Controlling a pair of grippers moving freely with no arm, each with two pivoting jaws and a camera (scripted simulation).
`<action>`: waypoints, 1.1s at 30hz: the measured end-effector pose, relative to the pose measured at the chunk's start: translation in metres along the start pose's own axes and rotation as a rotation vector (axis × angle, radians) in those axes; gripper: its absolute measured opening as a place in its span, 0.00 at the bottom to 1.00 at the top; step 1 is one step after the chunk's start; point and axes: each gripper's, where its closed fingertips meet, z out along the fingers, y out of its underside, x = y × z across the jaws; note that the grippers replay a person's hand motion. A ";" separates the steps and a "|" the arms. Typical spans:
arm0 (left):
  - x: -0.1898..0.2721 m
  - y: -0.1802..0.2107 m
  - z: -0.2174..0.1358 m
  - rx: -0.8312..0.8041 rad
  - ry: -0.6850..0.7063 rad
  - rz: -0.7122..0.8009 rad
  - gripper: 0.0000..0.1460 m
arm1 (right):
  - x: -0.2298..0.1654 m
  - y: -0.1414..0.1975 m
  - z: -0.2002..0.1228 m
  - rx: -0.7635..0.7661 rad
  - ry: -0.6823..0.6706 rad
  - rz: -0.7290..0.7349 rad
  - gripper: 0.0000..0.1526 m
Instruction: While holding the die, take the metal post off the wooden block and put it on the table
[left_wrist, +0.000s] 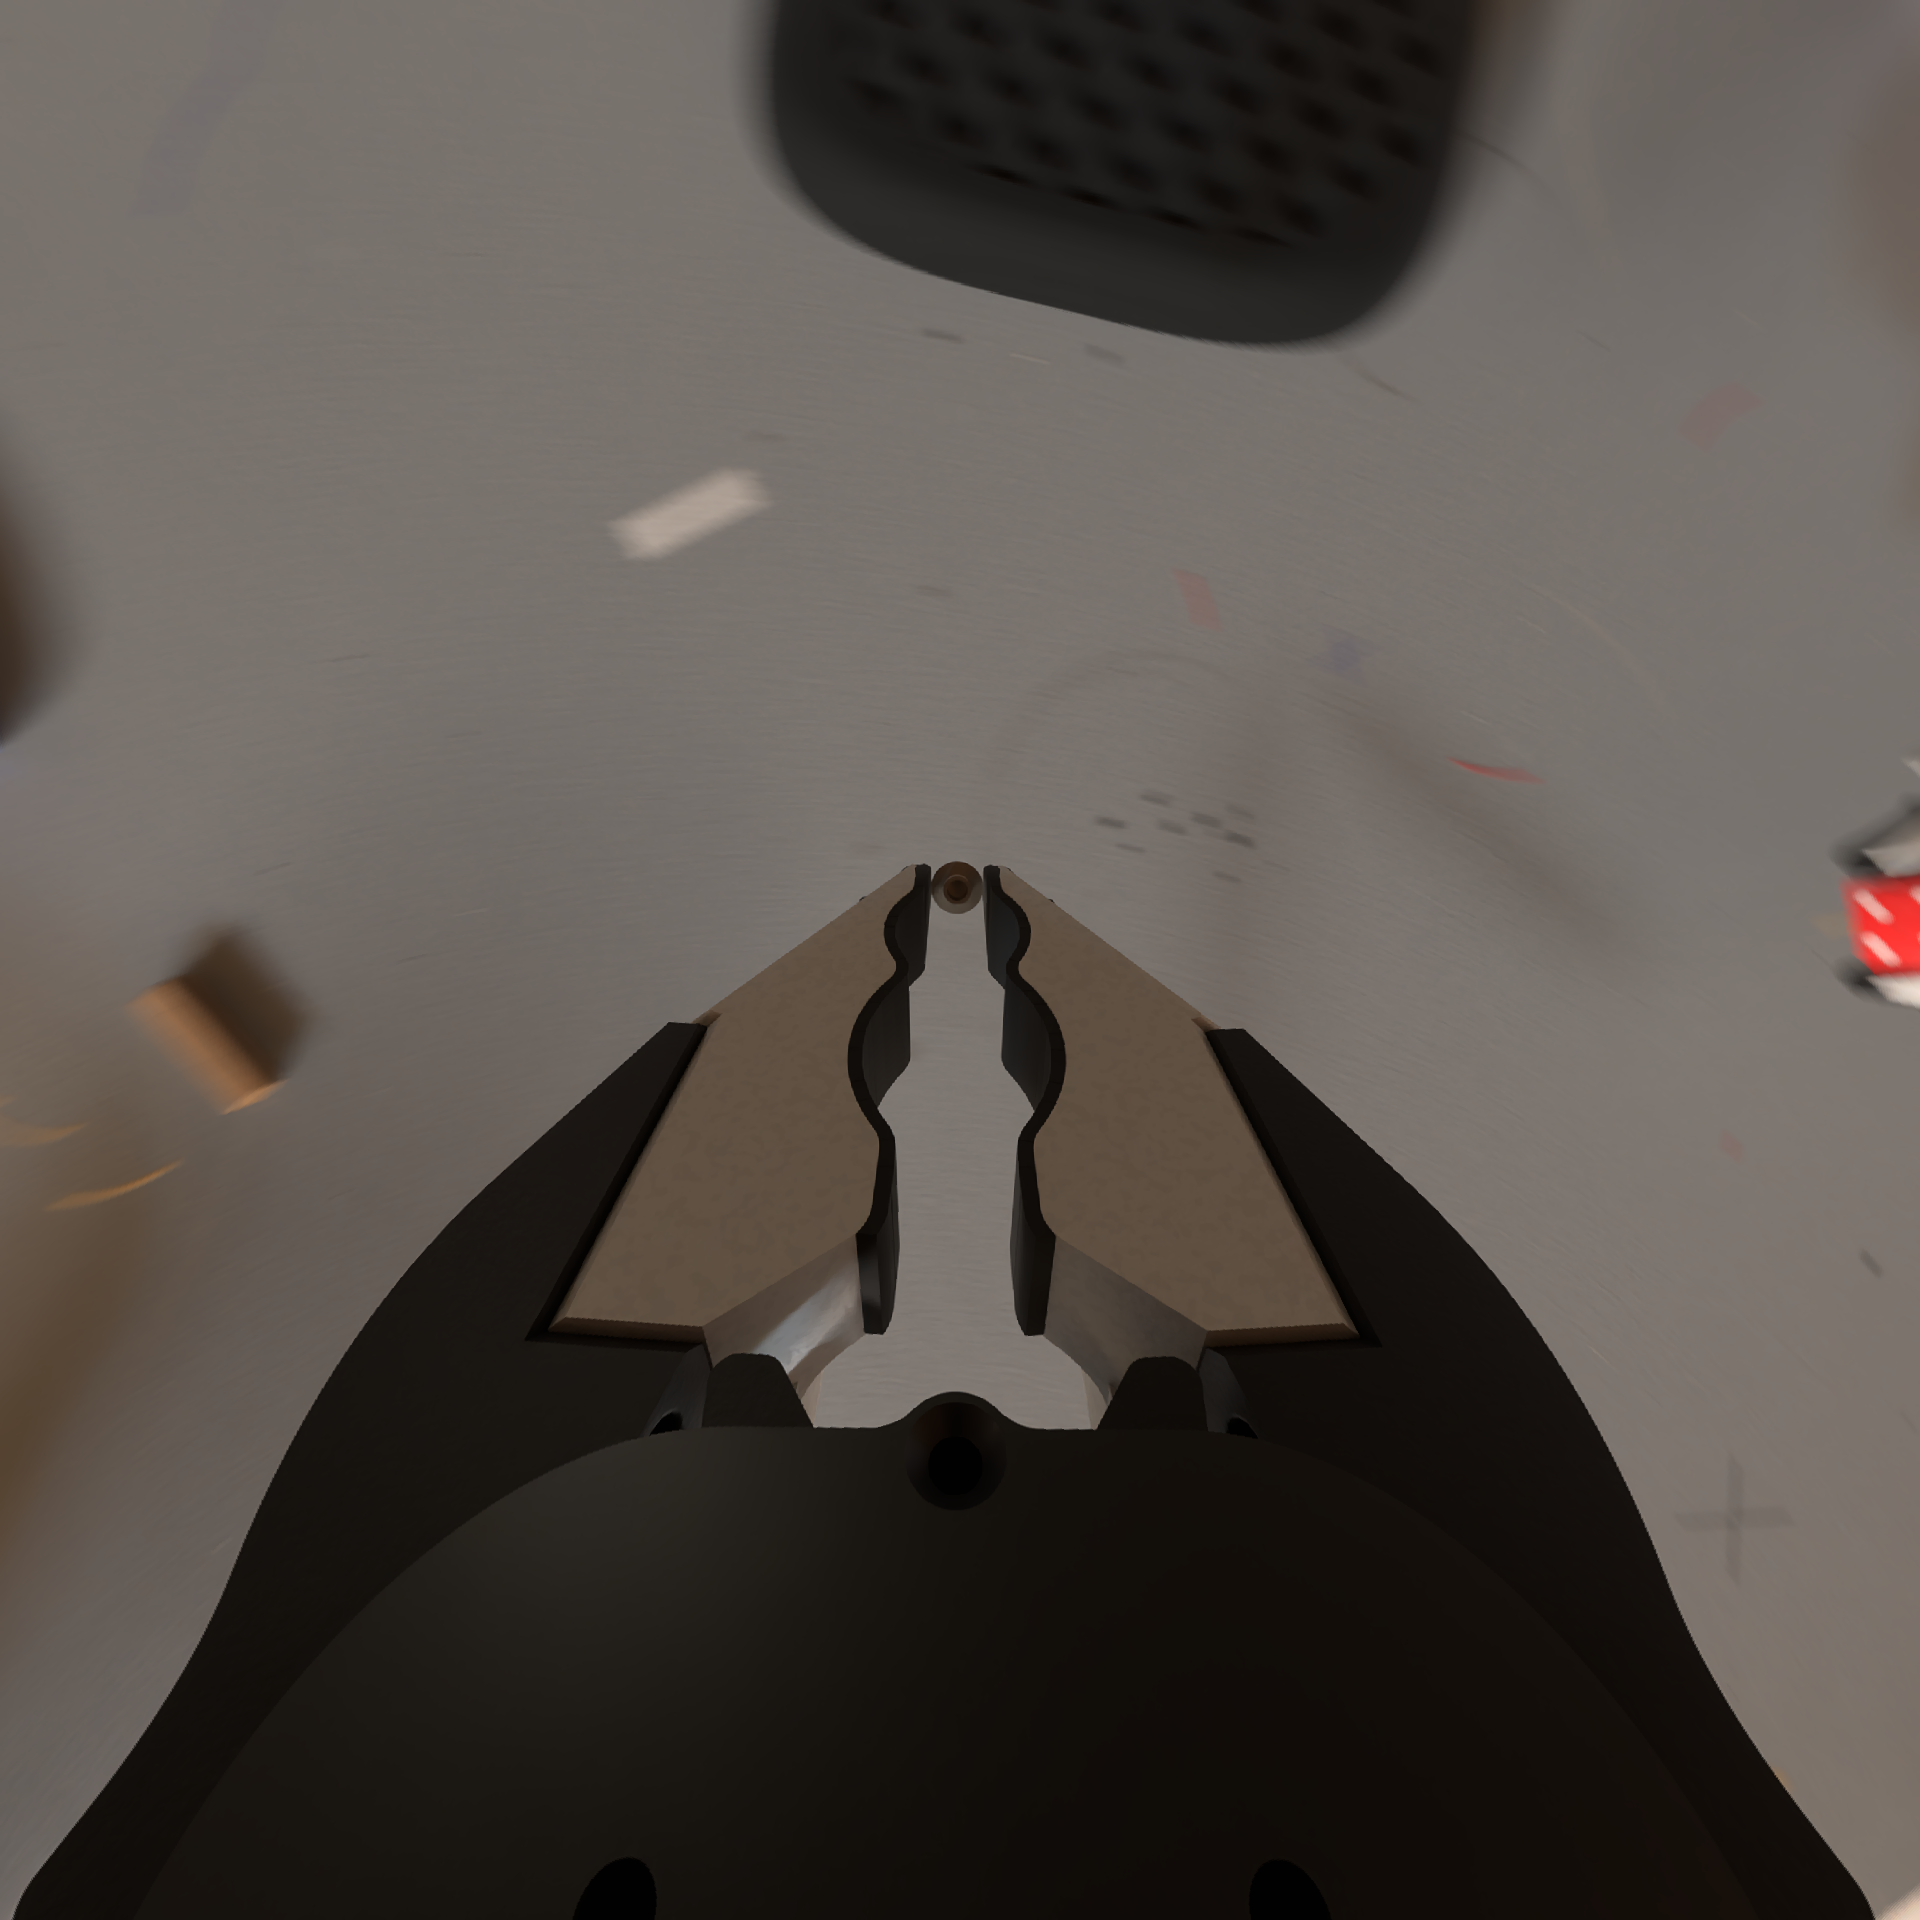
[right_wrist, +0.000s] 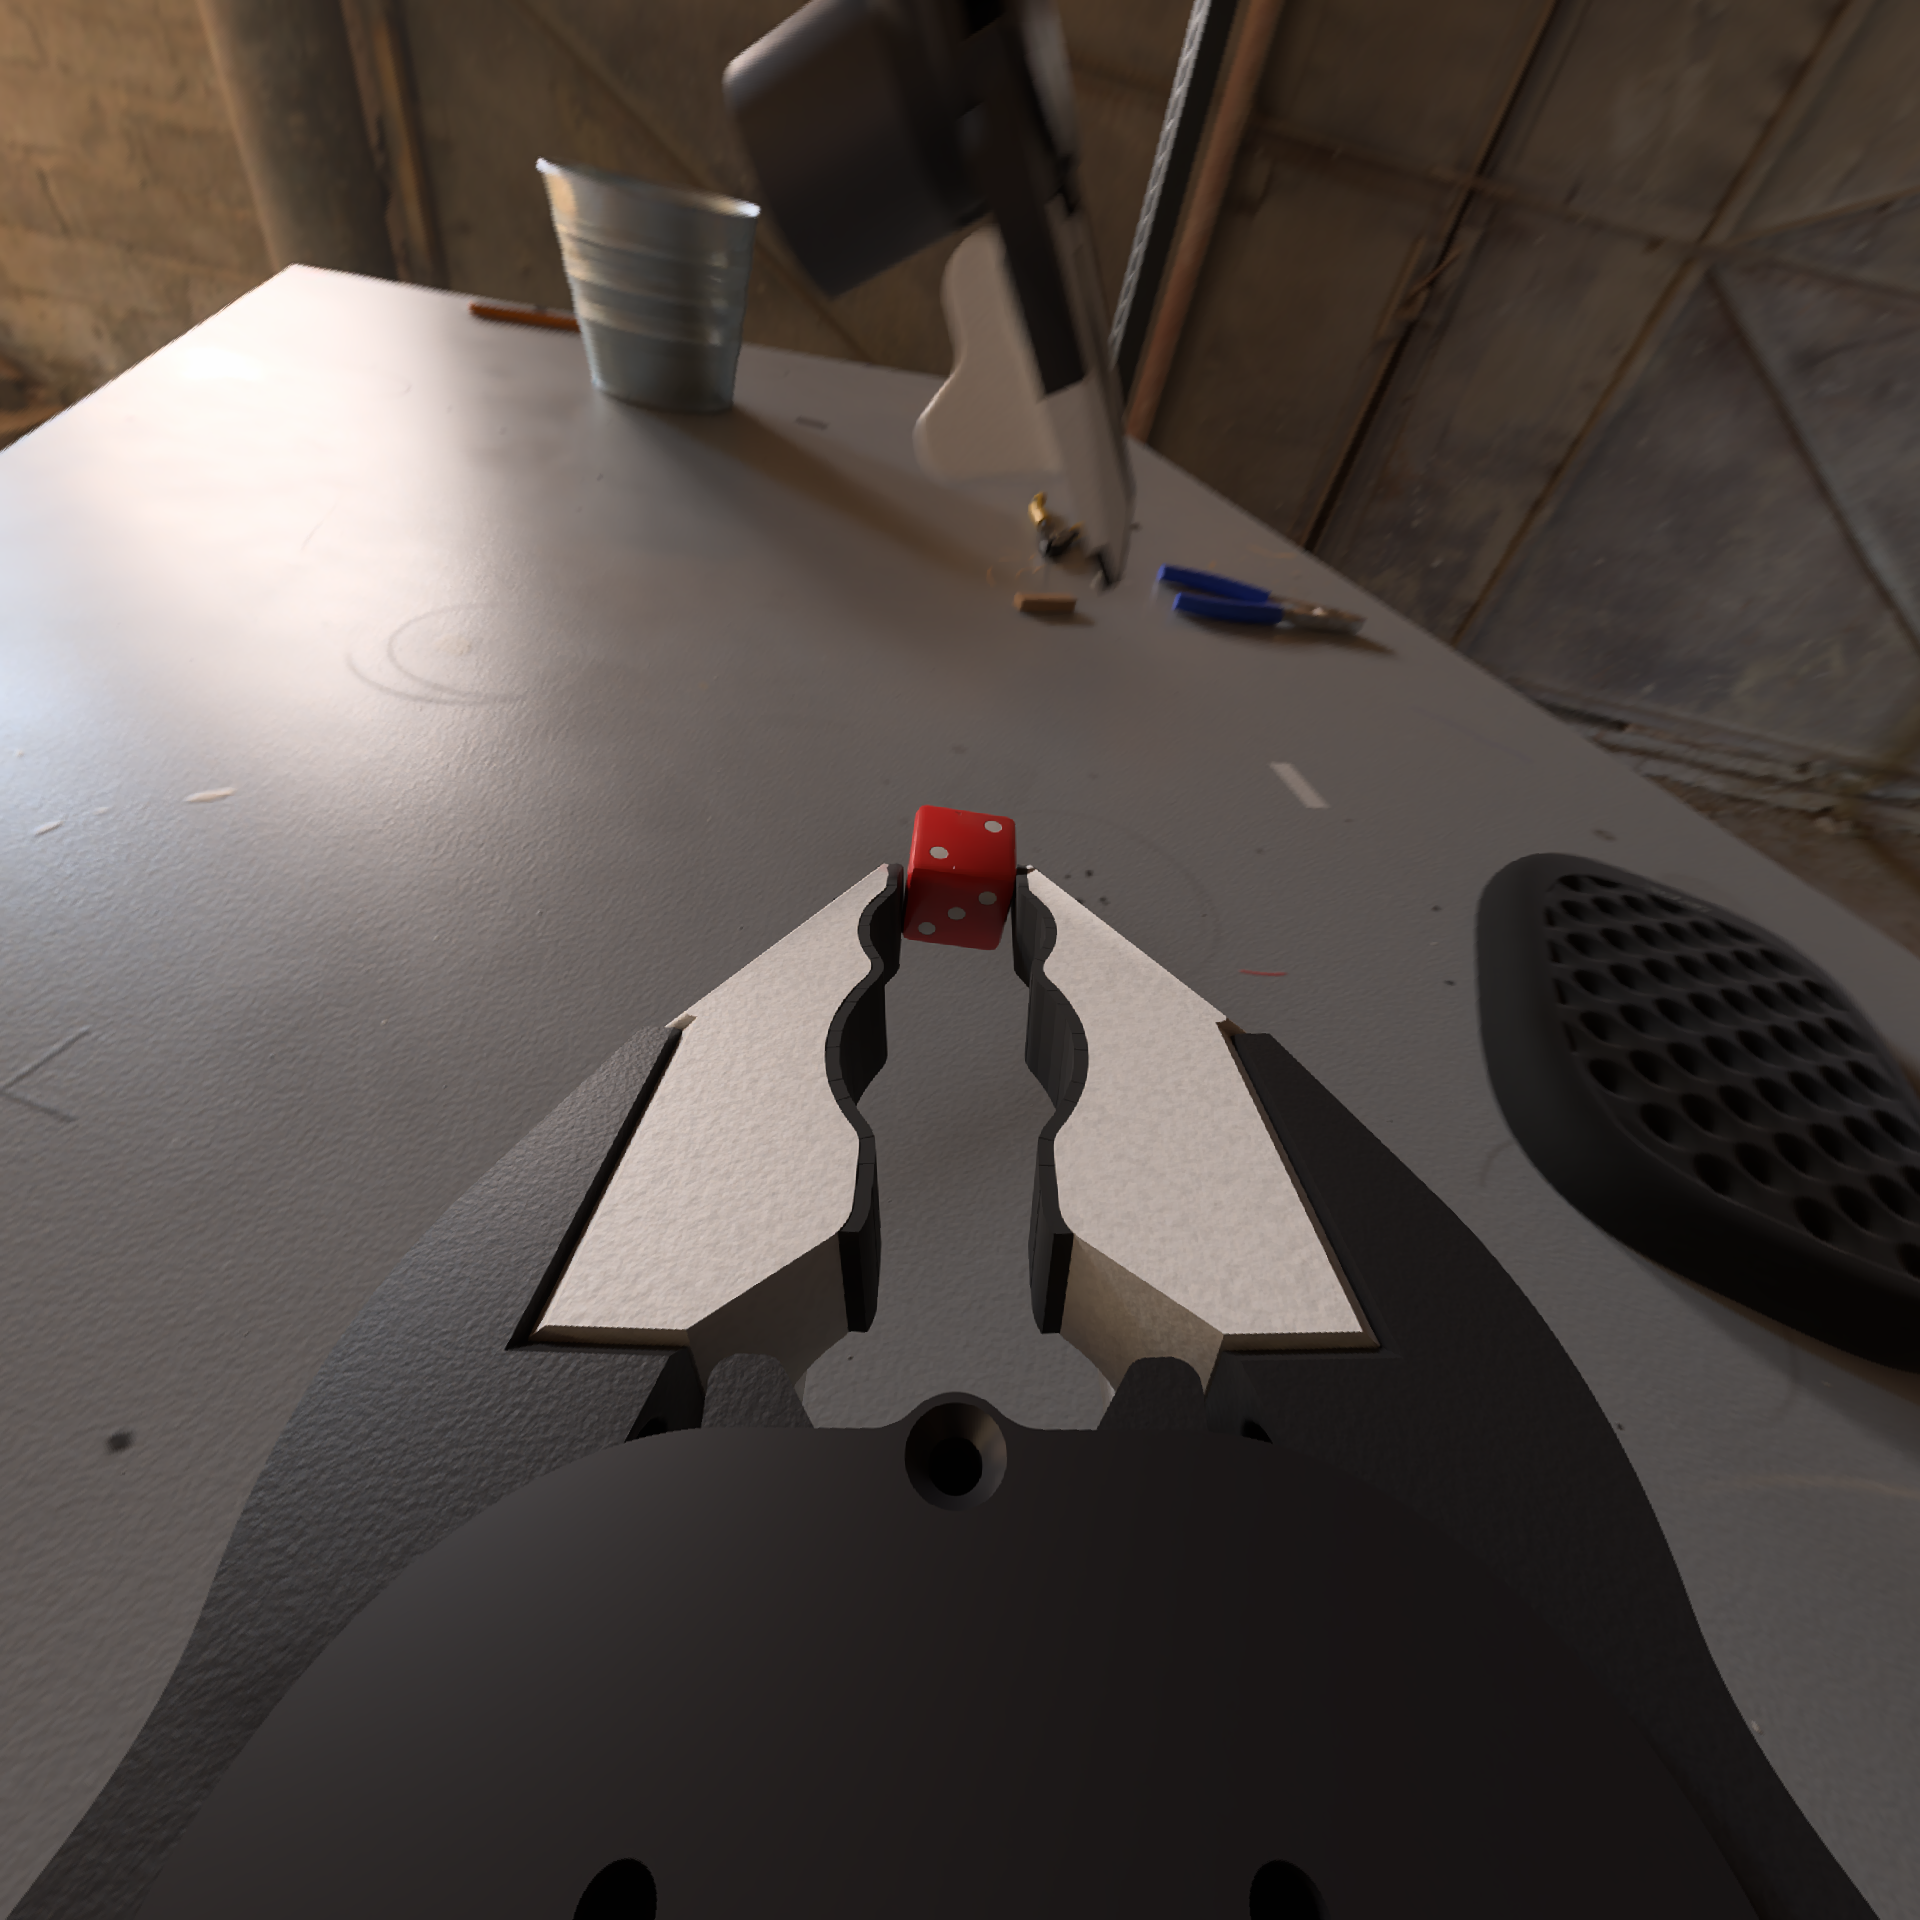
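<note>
My left gripper (left_wrist: 954, 881) points down at the grey table (left_wrist: 520, 727) and is shut on the small brass metal post (left_wrist: 954, 894), which I see end-on between the tips. The wooden block (left_wrist: 213, 1029) lies on the table to the left, apart from the post. My right gripper (right_wrist: 958, 904) is shut on the red die (right_wrist: 958, 878) and holds it just above the table. In the right wrist view the left gripper (right_wrist: 1101, 561) hangs far off with the post (right_wrist: 1039, 511) at its tips, above the wooden block (right_wrist: 1036, 601).
A black perforated mat (right_wrist: 1704, 1101) lies right of the die and also shows in the left wrist view (left_wrist: 1122, 156). Blue-handled pliers (right_wrist: 1247, 603) lie beyond the block. A metal bucket (right_wrist: 655, 301) and an orange pencil (right_wrist: 520, 312) sit at the far end.
</note>
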 end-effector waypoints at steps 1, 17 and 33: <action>0.028 0.005 0.004 -0.017 0.046 0.051 0.07 | 0.003 -0.003 -0.003 0.020 0.017 0.002 0.13; 0.136 0.073 0.060 -0.088 0.194 0.147 0.07 | 0.026 -0.016 -0.020 0.122 0.113 0.062 0.13; 0.123 0.052 0.011 0.125 0.117 0.047 0.31 | 0.025 -0.015 -0.020 0.122 0.097 0.065 0.13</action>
